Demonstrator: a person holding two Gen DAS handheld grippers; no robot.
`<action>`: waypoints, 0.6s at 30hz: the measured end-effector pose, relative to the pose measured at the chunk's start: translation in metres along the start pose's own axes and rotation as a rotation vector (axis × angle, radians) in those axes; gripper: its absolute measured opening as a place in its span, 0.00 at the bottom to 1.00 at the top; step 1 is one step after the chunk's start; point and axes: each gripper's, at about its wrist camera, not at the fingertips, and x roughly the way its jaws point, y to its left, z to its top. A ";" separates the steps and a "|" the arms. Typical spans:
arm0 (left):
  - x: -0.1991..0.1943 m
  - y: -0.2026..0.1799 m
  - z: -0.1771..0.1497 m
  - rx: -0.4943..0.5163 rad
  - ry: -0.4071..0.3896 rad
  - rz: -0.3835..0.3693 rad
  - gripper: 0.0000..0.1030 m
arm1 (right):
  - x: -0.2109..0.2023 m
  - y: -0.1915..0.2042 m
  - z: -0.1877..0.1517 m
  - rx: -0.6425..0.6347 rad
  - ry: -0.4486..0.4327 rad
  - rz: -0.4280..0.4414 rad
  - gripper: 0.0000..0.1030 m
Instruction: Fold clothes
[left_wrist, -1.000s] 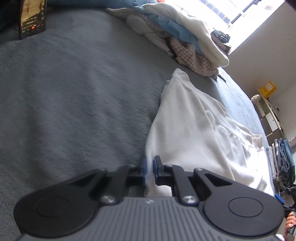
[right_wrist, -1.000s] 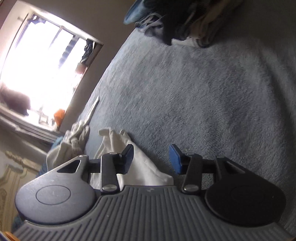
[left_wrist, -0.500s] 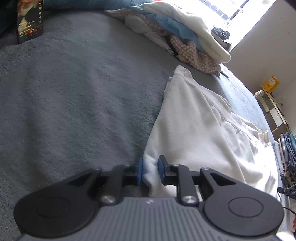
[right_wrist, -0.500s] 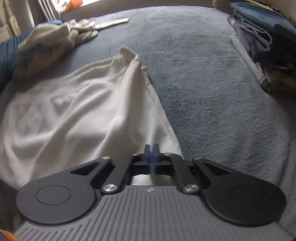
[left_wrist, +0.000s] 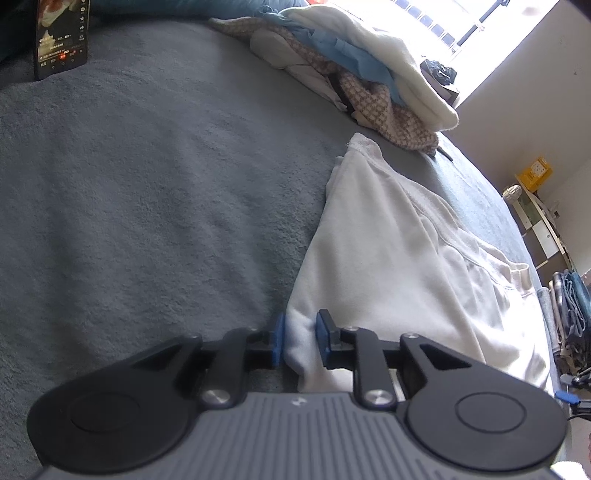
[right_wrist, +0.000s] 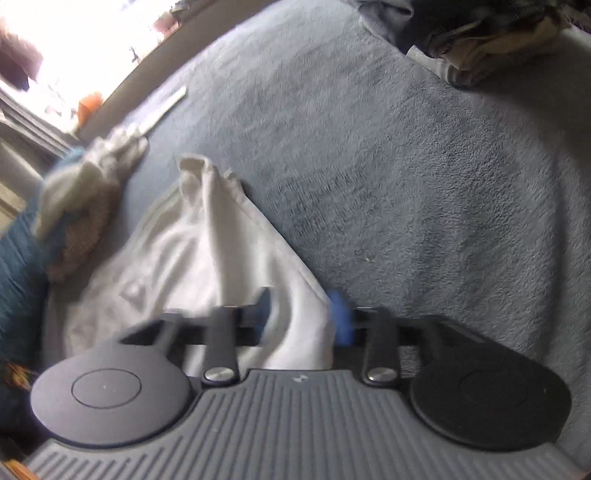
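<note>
A white, soft cotton garment (left_wrist: 399, 258) lies spread on the grey-blue fleece-covered bed (left_wrist: 147, 192), its narrow end reaching toward a heap of unfolded clothes (left_wrist: 354, 70) near the bright window. The left gripper (left_wrist: 300, 341) has a bunched corner of this white garment between its blue pads; the cloth fills the gap and touches both pads, so it looks clamped on the fabric, having just widened a little around it. In the blurred right wrist view, the right gripper (right_wrist: 303, 319) straddles another edge of the same garment (right_wrist: 207, 258). Its jaws have just been opening, they stand apart, and the cloth sits between them loosely, the right-hand pad just at the fabric's edge. A dark phone with a lit screen (left_wrist: 61, 37) stands upright at the far left of the bed. A second pile of dark and pale clothes (right_wrist: 480, 33) lies at the top of the right wrist view
</note>
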 end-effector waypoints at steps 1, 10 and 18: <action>0.000 0.000 -0.001 -0.004 -0.004 0.000 0.21 | 0.006 0.004 -0.001 -0.026 0.027 -0.016 0.43; 0.000 0.003 -0.003 -0.028 -0.019 -0.010 0.19 | -0.009 -0.004 -0.008 0.056 0.069 0.030 0.03; -0.006 0.008 0.002 -0.003 -0.014 -0.010 0.24 | 0.012 -0.040 -0.016 0.233 0.088 0.015 0.15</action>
